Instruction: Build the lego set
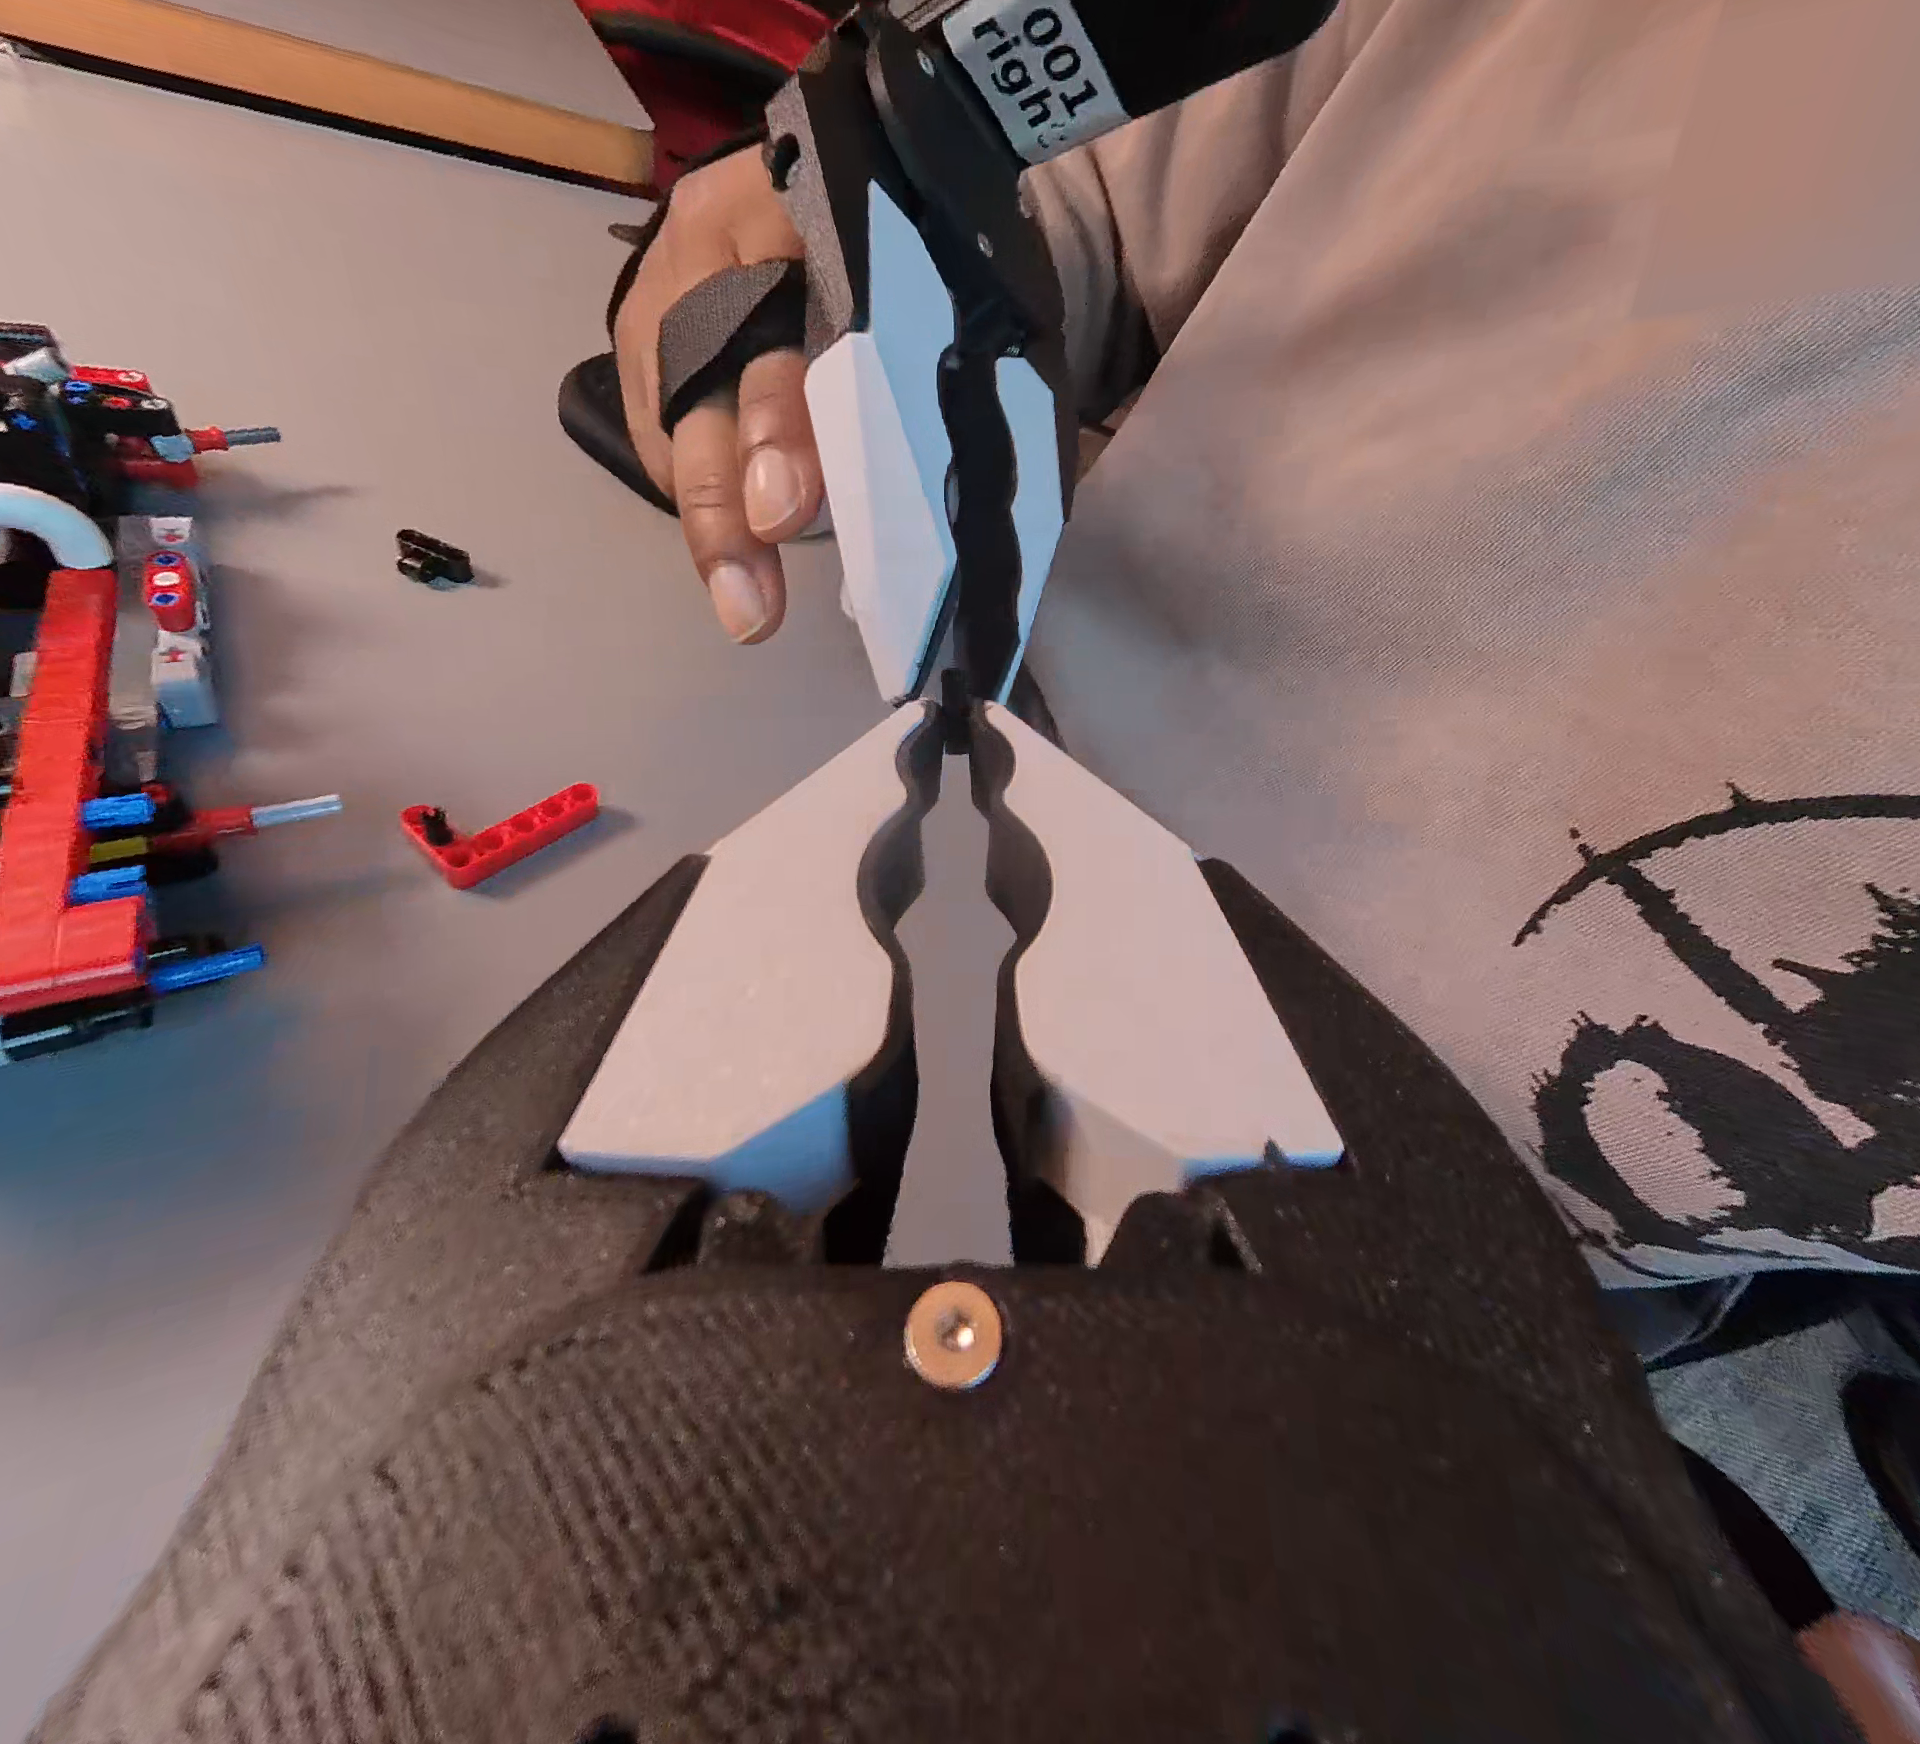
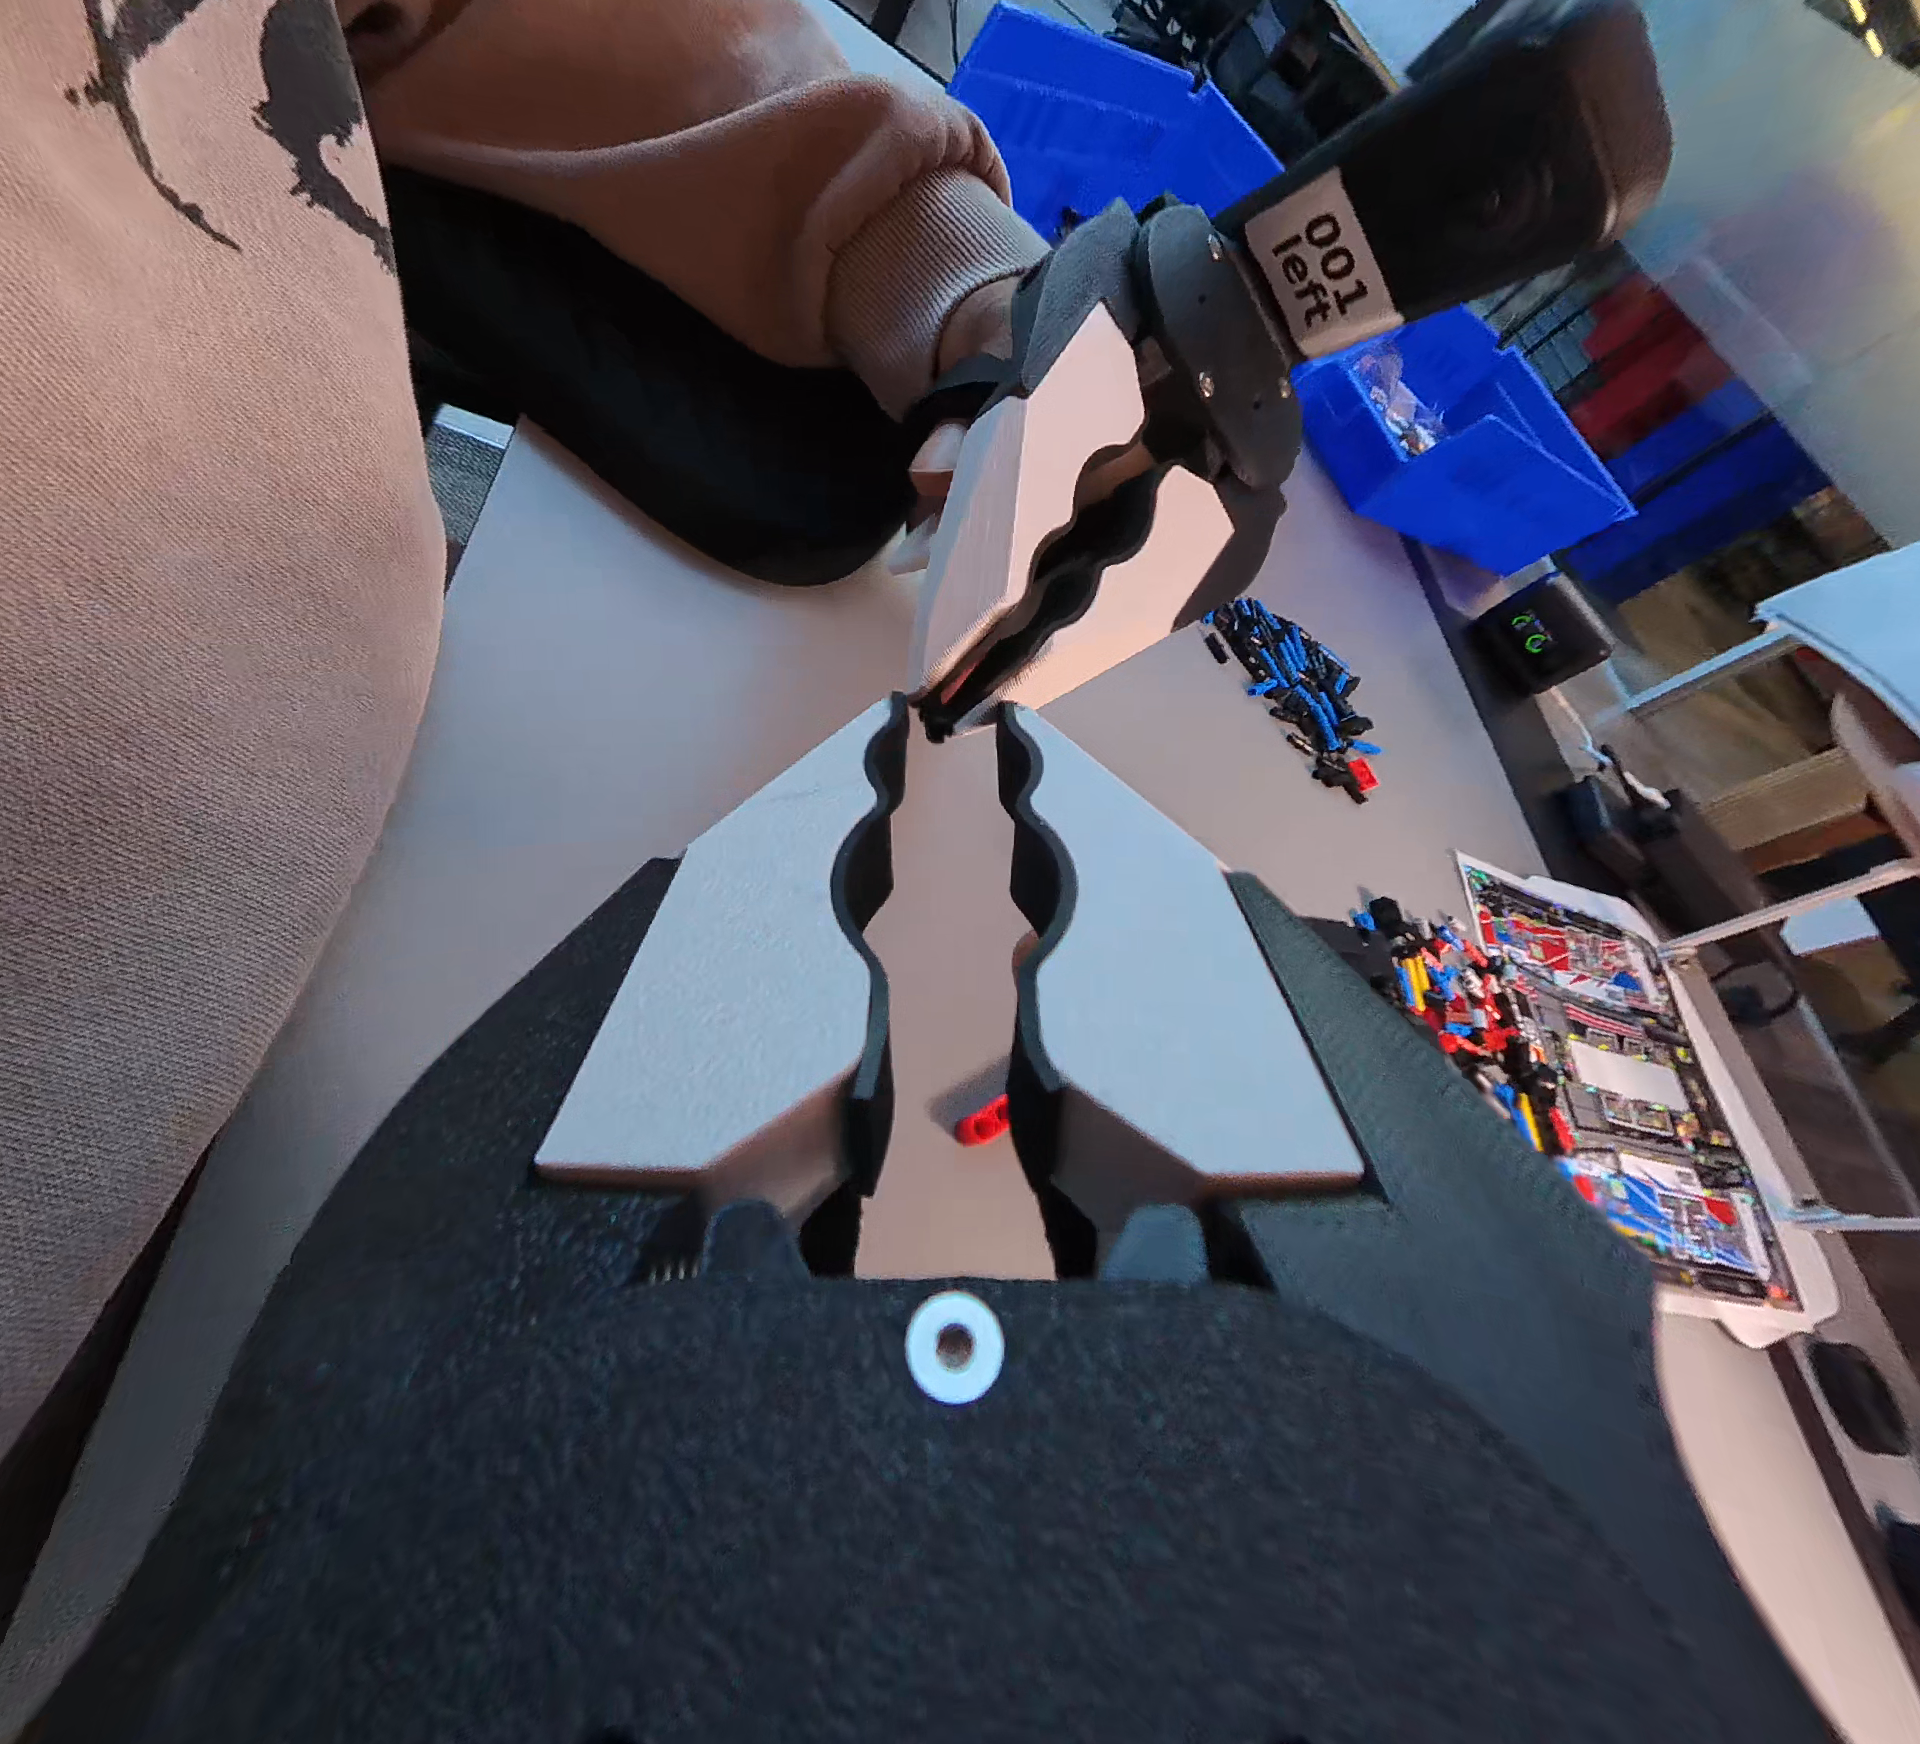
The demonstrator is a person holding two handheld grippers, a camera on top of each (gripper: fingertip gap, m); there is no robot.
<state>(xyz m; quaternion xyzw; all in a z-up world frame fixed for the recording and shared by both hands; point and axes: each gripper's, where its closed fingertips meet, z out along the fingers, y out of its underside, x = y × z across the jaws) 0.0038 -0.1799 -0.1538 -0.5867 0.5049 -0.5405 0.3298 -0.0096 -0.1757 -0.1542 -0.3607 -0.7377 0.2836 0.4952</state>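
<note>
Left tongs (image 1: pixel 951 718) clamped on black pin (image 1: pixel 952 720) | right tongs (image 2: pixel 948 712) slightly apart at same pin | we risk dropping it onto desk (image 1: pixel 436 260) if handover misaligns

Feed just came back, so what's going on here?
The two grippers meet tip to tip above the table. The left gripper pinches a small black pin. The right gripper is at the pin, but its grip is unclear. A red L-shaped beam and the part-built model lie aside.
</note>
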